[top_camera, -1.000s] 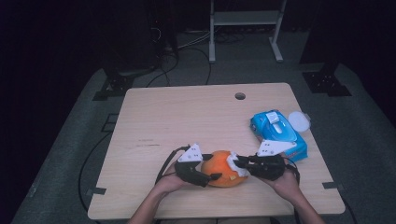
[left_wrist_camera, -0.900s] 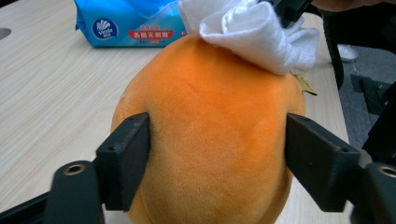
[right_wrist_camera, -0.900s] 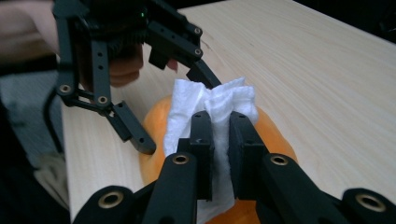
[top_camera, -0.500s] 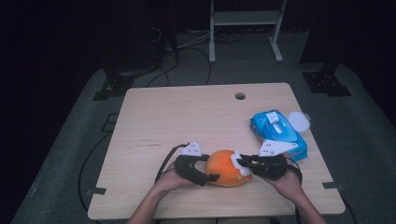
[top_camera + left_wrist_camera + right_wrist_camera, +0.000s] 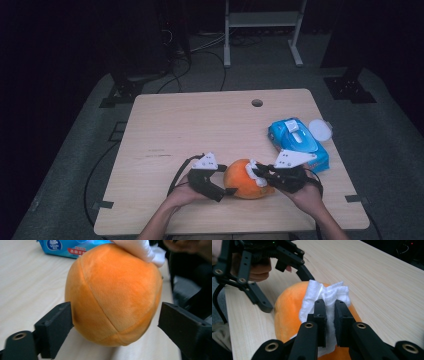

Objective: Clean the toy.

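An orange plush ball [image 5: 242,186] lies near the table's front edge. My left gripper [image 5: 226,181] is open, its jaws standing on either side of the ball [image 5: 112,295]; one jaw touches the plush and the other stands a sliver off it. From the right, my right gripper [image 5: 257,176] is shut on a crumpled white wipe [image 5: 251,171]. In the right gripper view the wipe [image 5: 322,293] is pinched between the jaws of that gripper [image 5: 330,307] and rests against the top of the ball [image 5: 287,312]. The wipe [image 5: 140,248] also peeks over the ball's top.
A blue pack of wet wipes [image 5: 299,142] lies just behind my right hand, with a round white lid [image 5: 320,130] beside it near the right edge. The wooden table [image 5: 200,125] has a cable hole [image 5: 257,102] at the back. A dark floor with cables surrounds it.
The wipe in the right gripper has shifted slightly over the top of the ball. Both hands stay almost where they were.
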Tool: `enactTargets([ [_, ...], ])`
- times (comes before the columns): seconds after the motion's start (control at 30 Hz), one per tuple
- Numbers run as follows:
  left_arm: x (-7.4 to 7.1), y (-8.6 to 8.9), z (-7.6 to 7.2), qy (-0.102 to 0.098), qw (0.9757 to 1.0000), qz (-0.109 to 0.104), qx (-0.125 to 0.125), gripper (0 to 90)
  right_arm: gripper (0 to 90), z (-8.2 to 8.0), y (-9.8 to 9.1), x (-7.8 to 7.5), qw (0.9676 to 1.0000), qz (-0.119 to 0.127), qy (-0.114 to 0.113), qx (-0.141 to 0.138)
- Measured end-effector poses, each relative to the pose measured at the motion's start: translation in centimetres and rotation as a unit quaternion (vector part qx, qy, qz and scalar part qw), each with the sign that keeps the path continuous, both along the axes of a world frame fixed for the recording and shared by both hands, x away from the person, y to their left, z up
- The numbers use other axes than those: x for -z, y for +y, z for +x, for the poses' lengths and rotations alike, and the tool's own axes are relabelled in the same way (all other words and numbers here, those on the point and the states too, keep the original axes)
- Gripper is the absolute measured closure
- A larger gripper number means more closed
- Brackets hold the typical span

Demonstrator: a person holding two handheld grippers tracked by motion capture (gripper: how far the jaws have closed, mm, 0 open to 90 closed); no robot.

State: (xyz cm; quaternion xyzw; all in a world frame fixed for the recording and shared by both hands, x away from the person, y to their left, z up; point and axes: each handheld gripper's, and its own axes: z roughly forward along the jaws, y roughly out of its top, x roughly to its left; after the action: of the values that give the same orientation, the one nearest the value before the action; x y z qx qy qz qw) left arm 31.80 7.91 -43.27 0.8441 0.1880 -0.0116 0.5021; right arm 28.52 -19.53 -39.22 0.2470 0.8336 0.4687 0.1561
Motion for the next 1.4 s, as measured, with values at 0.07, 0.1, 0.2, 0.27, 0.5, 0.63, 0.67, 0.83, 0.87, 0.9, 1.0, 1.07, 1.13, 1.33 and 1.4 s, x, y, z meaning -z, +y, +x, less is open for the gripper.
enactTargets([
  [0.07, 0.1, -0.3, 0.0, 0.016, 0.9998, -0.007, -0.014, 11.5, 80.5, 0.0, 0.0, 0.1, 1.0, 0.002, 0.002, -0.002],
  [0.1, 0.1, -0.4, 0.0, 0.015, 0.9996, -0.006, -0.024, 14.8, 80.5, 0.0, 0.2, 0.1, 1.0, 0.001, 0.002, -0.004],
  [0.2, 0.1, -0.3, 0.0, 0.004, 0.999, -0.015, -0.042, 26.3, 80.7, -0.5, 1.0, 0.2, 0.9999, -0.006, -0.001, -0.013],
  [0.27, 0.2, -0.1, 0.1, -0.006, 0.9989, -0.015, -0.044, 30.2, 80.8, -0.9, 1.6, 0.2, 0.9998, -0.006, -0.002, -0.02],
  [0.5, 0.5, 0.1, 0.0, -0.019, 0.9993, -0.008, -0.031, 30.3, 80.7, -0.6, 1.1, -0.5, 0.9996, -0.021, -0.015, -0.012],
  [0.63, 0.8, 0.1, 0.5, 0.039, 0.9986, -0.021, -0.029, 15.9, 80.6, -0.2, -0.4, -0.5, 0.9996, -0.022, -0.006, 0.015],
  [0.67, 0.8, -0.1, 0.6, 0.047, 0.9981, -0.025, -0.032, 15.6, 80.7, -0.1, -0.4, -0.5, 0.9997, -0.019, -0.001, 0.015],
  [0.83, -0.2, -0.5, -0.4, -0.029, 0.9988, -0.018, -0.036, 33.0, 80.7, -0.9, 1.5, -0.4, 0.9995, -0.028, -0.013, -0.005],
  [0.87, -0.5, -0.6, -0.6, -0.051, 0.9982, -0.013, -0.03, 34.1, 80.7, -1.1, 1.8, -0.6, 0.9997, -0.018, -0.013, -0.014],
  [0.9, -0.8, -0.8, -1.0, -0.075, 0.9968, -0.007, -0.027, 35.2, 80.6, -1.3, 2.2, -0.8, 0.9996, -0.011, -0.015, -0.023],
  [1.0, -1.0, -1.0, -1.6, -0.127, 0.9913, 0.028, -0.017, 36.5, 80.6, -1.7, 3.0, -1.0, 0.999, -0.019, -0.024, -0.032],
  [1.07, -0.6, -0.7, -1.4, -0.11, 0.9935, 0.02, -0.021, 34.2, 80.6, -1.6, 2.9, -0.8, 0.9989, -0.026, -0.024, -0.029],
  [1.13, -0.3, -0.6, -0.9, -0.071, 0.9969, 0.011, -0.031, 23.5, 80.6, -1.2, 2.3, -0.8, 0.9991, -0.03, -0.027, -0.016],
  [1.33, -0.1, -1.0, -0.8, -0.055, 0.9976, -0.003, -0.043, 28.0, 80.6, -0.9, 1.3, -0.7, 0.9991, -0.035, -0.022, 0.008],
  [1.4, -0.4, -1.4, -1.2, -0.082, 0.9959, 0.006, -0.038, 30.7, 80.6, -1.3, 2.1, -0.7, 0.999, -0.035, -0.027, -0.004],
])
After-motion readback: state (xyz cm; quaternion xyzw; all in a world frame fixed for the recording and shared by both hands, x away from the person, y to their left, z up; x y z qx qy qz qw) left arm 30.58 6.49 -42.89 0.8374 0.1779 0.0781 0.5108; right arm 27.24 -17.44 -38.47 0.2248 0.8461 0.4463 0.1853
